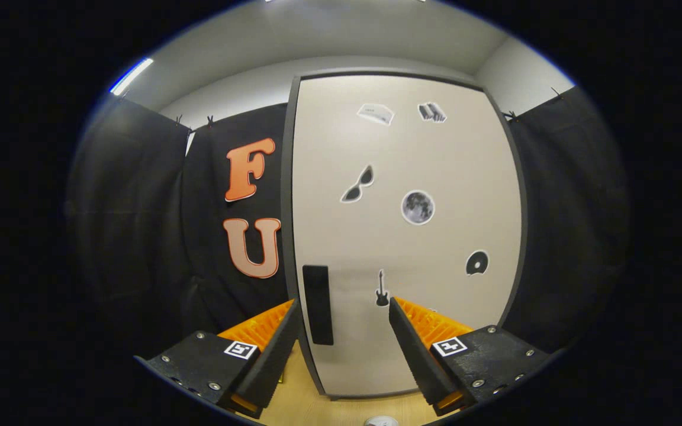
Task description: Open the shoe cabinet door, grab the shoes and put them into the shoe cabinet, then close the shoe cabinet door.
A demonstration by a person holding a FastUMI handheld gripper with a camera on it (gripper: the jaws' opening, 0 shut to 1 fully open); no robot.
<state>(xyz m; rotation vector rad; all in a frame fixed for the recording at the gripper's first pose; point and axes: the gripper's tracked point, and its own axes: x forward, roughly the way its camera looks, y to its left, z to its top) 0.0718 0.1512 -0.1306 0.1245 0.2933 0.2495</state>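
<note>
The gripper [344, 331] is hovering with its two fingers spread wide apart, holding nothing and touching nothing. In the gap between them, closer to the left finger, the dark rectangular door handle [318, 304] is showing, mounted upright near the left edge of the shoe cabinet door [436, 171]. How near the fingertips are to the handle cannot be judged, but neither finger is pressing on it.

Judging by this, the task is sitting at its very start: the door is lying flush and closed in its dark frame, so opening it, loading the shoes and closing it again are all left to do.

Beyond the fingers, the pale door is carrying small stickers: a guitar [382, 289], a moon [417, 207], sunglasses [358, 185] and a disc [477, 262]. The cabinet is standing on a light wooden floor [299, 402].
</note>
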